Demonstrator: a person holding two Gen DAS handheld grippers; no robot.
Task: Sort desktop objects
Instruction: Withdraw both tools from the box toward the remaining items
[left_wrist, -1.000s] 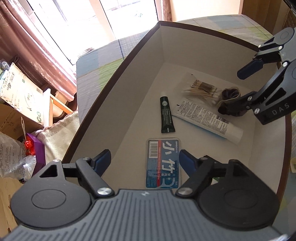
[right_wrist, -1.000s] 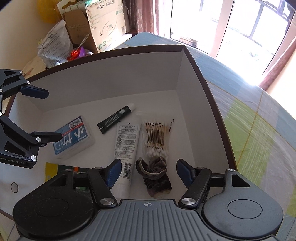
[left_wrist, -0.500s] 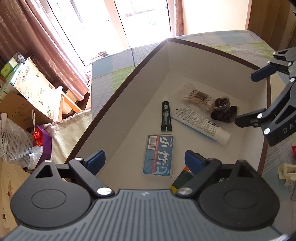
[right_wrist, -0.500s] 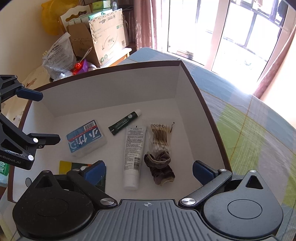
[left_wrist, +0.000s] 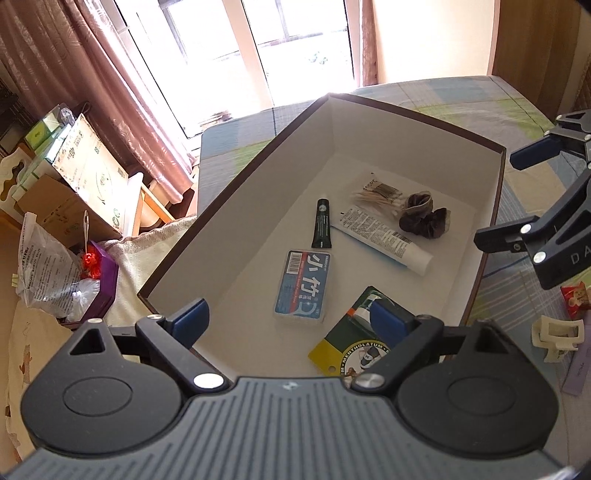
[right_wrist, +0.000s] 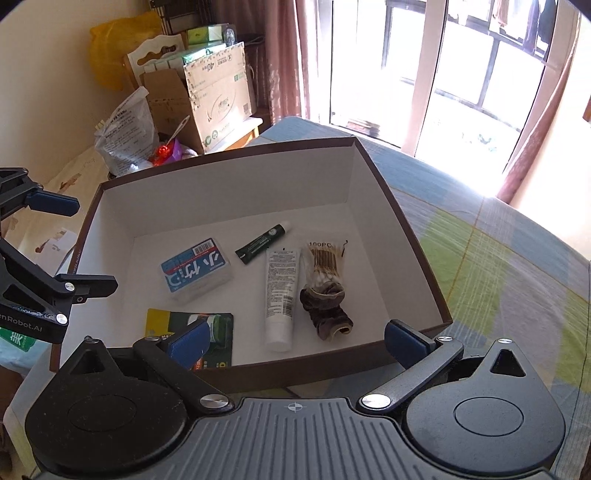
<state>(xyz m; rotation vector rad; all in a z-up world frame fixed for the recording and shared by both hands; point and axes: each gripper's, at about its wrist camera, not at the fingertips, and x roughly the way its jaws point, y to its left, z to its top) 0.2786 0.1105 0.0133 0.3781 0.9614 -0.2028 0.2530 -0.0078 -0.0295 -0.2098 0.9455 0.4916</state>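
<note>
A brown-rimmed box (left_wrist: 236, 192) with a white inside holds a blue floss case (left_wrist: 303, 288), a dark green tube (left_wrist: 322, 223), a white tube (left_wrist: 380, 238), a pack of cotton swabs (left_wrist: 378, 195), a dark scrunchie (left_wrist: 424, 218) and a green-yellow Mentholatum card (left_wrist: 358, 339). My left gripper (left_wrist: 290, 319) hovers open over the box's near end, holding nothing. My right gripper (right_wrist: 295, 341) stands wide open above the near wall of the box (right_wrist: 406, 229), empty, short of the scrunchie (right_wrist: 327, 310) and white tube (right_wrist: 280, 295). The two grippers face each other across the box.
The box rests on a table with a checked blue-green cloth (right_wrist: 498, 277). A white clip (left_wrist: 557, 336) and a red packet (left_wrist: 574, 302) lie on the cloth beside the box. Cardboard boxes (right_wrist: 218, 99), a plastic bag (left_wrist: 48, 266) and a purple box (left_wrist: 99, 280) crowd the floor beyond.
Both grippers have drawn back and up out of the box. The right gripper's fingers have spread wider, away from the scrunchie. The Mentholatum card has come into view.
</note>
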